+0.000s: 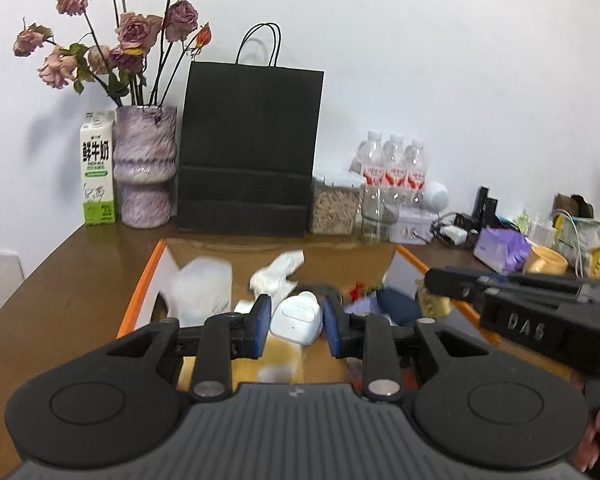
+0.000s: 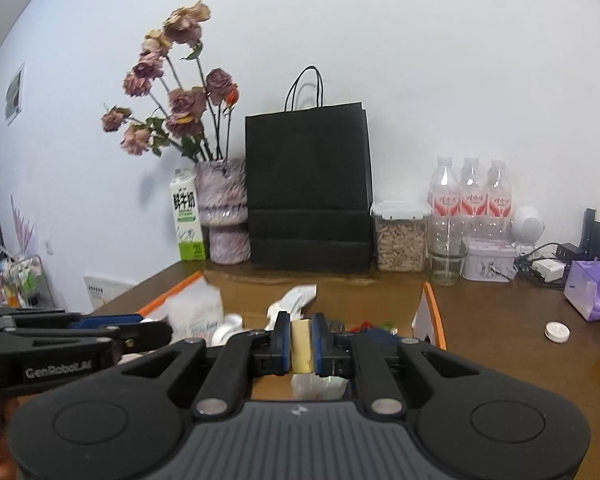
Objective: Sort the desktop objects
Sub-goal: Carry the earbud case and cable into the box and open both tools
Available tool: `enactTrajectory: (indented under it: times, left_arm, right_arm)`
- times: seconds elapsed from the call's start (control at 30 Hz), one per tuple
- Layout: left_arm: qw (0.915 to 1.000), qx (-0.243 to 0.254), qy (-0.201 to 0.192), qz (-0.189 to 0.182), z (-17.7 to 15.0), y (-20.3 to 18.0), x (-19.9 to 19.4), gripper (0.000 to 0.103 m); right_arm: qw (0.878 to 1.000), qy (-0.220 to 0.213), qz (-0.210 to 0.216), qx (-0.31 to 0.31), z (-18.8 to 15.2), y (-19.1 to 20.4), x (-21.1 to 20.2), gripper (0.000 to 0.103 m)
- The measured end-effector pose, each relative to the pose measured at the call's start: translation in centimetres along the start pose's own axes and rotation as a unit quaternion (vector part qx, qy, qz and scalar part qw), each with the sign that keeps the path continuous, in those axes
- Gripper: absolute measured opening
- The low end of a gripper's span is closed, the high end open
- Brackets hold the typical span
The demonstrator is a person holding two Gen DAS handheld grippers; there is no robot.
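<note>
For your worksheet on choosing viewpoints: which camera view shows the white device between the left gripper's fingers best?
The left wrist view: the white device sits centred between the left gripper fingers, over the cardboard box. In the right wrist view it is largely hidden; only a white blur shows beyond the left gripper.

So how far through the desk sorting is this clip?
Partly done: the orange-edged cardboard box already holds tissues and oddments. In hand: the right gripper clamps a pale yellow block; the open left gripper straddles a white plastic device. Left: the small white round cap on the desk.
</note>
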State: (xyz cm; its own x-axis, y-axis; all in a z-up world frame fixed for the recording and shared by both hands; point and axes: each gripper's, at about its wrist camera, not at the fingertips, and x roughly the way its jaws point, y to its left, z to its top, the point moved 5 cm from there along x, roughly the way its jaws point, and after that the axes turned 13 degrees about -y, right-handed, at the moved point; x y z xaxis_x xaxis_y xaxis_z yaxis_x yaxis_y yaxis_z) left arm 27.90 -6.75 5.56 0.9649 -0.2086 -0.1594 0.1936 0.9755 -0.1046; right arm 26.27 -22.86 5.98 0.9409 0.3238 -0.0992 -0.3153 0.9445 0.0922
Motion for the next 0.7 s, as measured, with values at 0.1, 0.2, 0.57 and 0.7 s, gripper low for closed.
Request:
enactTrajectory:
  times: [0.1,0.2,0.57,0.7]
  left_arm:
    - [0.9999,-0.01,-0.001,0.008,0.0,-0.2,2.2,0.029]
    - [0.9997,-0.018,0.009,0.011,-1.5,0.0,3.9,0.029]
    - [0.9996,0.018,0.021,0.006,-3.9,-0.6,4.5,0.029]
    - [0.9995,0.03,0.012,0.004,-4.0,-1.0,4.2,0.029]
  right_arm:
    - [1.0,0.002,0.0,0.012,0.0,-0.6,1.7,0.01]
    - [0.999,0.001,0.005,0.033,-1.3,-1.6,2.6,0.01]
    - [0.997,0.041,0.008,0.061,-4.2,-2.9,3.3,0.01]
    - [0.998,0.037,0.005,0.057,-4.3,-2.8,3.1,0.01]
